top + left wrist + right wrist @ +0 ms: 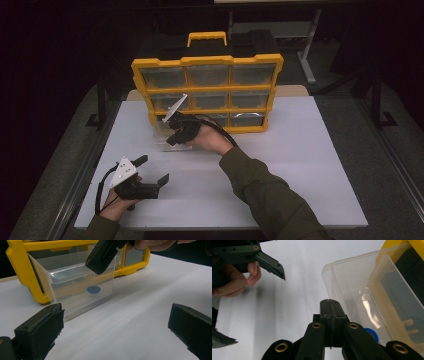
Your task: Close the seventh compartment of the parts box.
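Stage of work at a yellow drawer organiser (207,61) standing upright at the far edge of the white table (300,170). One clear plastic drawer (75,280) is drawn out of the lower left bay and rests on the table just in front of the frame; whether its back end still sits in the bay cannot be told. A small blue round item (93,289) lies on the drawer's floor, seen through its front wall. The right gripper (329,305) hangs over the drawer's near rim with its jaws pressed flat together and nothing between them; the high view places it at the drawer's upper edge. The left gripper (152,172) rests near the table's front left, well apart from the drawer, its jaws spread wide and empty and aimed toward it. Judged from this layout, the opening of the drawer is done, and the blue item is neither gripped nor lifted. What is left appears to be the handling of that item, or of the drawer itself, and probably the return of the drawer to its bay.
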`<state>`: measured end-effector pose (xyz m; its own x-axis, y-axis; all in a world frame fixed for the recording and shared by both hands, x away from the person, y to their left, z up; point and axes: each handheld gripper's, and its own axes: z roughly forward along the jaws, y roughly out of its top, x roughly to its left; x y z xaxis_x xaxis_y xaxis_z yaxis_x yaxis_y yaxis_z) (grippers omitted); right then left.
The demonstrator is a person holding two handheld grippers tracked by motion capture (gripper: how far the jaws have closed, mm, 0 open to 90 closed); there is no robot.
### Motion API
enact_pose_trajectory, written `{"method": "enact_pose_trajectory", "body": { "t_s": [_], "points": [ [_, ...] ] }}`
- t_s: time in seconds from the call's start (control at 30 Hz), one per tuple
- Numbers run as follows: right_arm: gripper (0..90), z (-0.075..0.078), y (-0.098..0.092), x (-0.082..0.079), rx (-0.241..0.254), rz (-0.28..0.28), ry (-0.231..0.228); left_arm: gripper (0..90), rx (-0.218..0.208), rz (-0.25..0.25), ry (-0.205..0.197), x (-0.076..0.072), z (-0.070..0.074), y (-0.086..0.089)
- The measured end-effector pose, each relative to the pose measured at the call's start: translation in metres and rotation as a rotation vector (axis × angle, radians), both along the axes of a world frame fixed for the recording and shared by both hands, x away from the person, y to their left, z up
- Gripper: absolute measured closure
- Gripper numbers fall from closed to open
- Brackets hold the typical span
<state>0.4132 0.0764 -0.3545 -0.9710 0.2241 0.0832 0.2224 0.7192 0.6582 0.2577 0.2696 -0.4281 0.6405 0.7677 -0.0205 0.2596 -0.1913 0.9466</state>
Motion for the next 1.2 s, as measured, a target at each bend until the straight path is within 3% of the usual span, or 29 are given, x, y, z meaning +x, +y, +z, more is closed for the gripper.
{"method": "enact_pose_trajectory", "body": {
  "t_s": [0.2, 1.2],
  "points": [
    [89.4, -0.002, 0.001, 0.000, -0.006, 0.009, -0.020, 0.0, 0.000, -0.003, -0.001, 0.000, 0.000, 0.000],
    [89.5, -0.004, -0.002, 0.016, 0.015, -0.066, -0.035, 0.0, 0.001, -0.006, 0.001, 0.000, 0.000, -0.001]
  ]
}}
